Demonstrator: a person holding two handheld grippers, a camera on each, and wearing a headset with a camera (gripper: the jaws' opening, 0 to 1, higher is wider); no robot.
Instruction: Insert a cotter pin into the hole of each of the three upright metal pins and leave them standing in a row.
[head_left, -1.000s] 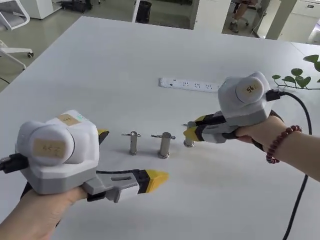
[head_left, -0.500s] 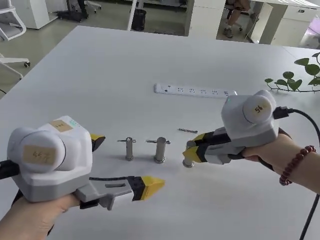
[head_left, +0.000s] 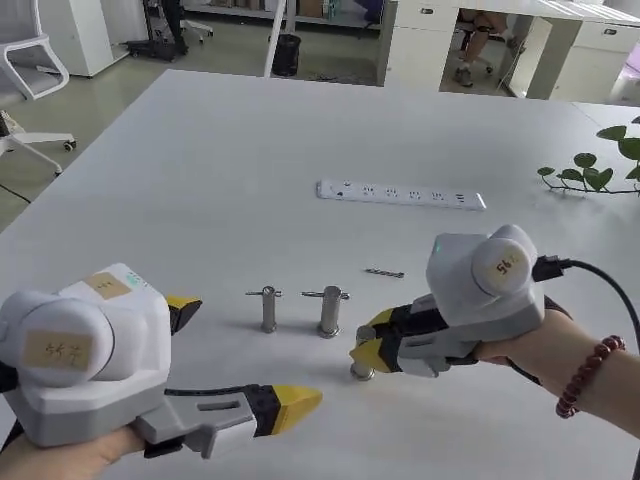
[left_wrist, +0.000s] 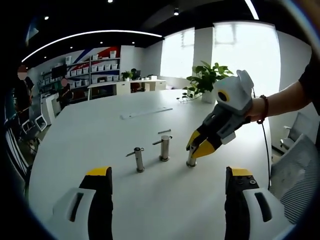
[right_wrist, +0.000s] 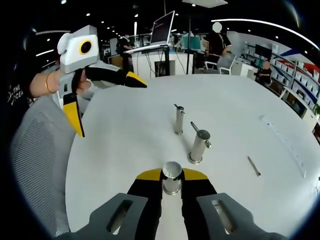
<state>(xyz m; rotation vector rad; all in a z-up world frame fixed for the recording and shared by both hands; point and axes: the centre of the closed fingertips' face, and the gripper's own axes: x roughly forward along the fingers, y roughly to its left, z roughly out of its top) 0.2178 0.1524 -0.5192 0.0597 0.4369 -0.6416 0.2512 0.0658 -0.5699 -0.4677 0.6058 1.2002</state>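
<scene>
Near the loose cotter (head_left: 384, 272), right tongs (head_left: 365, 352) clamp the bare pin (right_wrist: 171, 172) upright, likely steadying it for insertion, while left tongs (head_left: 248, 352) gape empty, well away.

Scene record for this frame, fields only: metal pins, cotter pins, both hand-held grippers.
left hand-held gripper: open, holds nothing
right hand-held gripper: shut on bare silver metal pin, upright, nearer the person than the other two
slim silver metal pin: upright, cotter pin through it
thick silver metal pin: upright, cotter pin through it
loose thin cotter pin: flat on white table
white power strip: farther back
</scene>
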